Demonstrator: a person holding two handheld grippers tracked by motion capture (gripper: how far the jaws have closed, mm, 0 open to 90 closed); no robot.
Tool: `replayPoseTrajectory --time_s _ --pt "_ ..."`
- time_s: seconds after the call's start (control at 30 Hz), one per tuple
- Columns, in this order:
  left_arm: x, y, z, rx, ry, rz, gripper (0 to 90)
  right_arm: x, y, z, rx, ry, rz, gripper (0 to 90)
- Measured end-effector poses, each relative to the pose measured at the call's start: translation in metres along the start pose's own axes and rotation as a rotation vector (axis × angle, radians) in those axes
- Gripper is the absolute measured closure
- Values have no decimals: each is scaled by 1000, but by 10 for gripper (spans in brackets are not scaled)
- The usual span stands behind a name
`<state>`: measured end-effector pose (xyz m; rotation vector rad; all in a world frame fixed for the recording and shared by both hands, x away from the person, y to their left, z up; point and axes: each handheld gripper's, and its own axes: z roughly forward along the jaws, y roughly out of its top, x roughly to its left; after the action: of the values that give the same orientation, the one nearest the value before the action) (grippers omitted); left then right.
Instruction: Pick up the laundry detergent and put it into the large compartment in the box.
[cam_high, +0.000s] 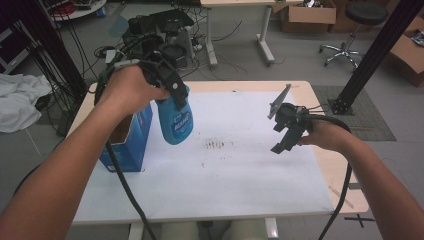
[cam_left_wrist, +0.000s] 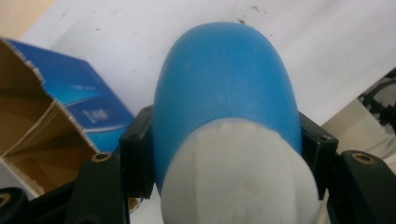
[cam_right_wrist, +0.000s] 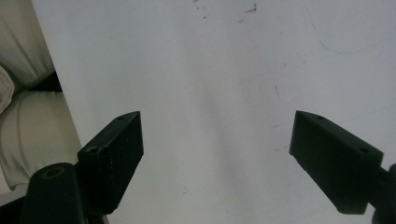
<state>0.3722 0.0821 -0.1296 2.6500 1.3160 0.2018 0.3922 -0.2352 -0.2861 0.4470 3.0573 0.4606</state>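
Observation:
A blue plastic bottle (cam_high: 176, 120) with a white label hangs in the air above the white table sheet (cam_high: 225, 170), held near its top by my left gripper (cam_high: 172, 87). In the left gripper view the bottle (cam_left_wrist: 224, 84) fills the gap between the jaws, its whitish end (cam_left_wrist: 238, 177) nearest the camera. An open blue cardboard box (cam_high: 127, 140) stands on the table just left of the bottle, its brown inside (cam_left_wrist: 32, 140) visible. My right gripper (cam_high: 285, 132) hovers over the right half of the sheet, open and empty (cam_right_wrist: 215, 154).
A dark smudge (cam_high: 215, 144) marks the middle of the sheet. Bare wood rims the table at the right edge (cam_high: 345, 185). Beyond the table stand equipment with cables (cam_high: 160, 30), a desk leg (cam_high: 265, 40), a stool (cam_high: 350, 35) and cardboard boxes (cam_high: 310, 15).

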Motion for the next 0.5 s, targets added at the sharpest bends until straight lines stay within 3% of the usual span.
replayPoseTrajectory --time_s 0.23,0.5 --pt "17 -1 -22 -15 26 -85 380 1 1 -3 -15 -6 -8 175" --pt "38 -4 -44 -48 55 -217 380 1 1 -4 -18 -6 -10 175"
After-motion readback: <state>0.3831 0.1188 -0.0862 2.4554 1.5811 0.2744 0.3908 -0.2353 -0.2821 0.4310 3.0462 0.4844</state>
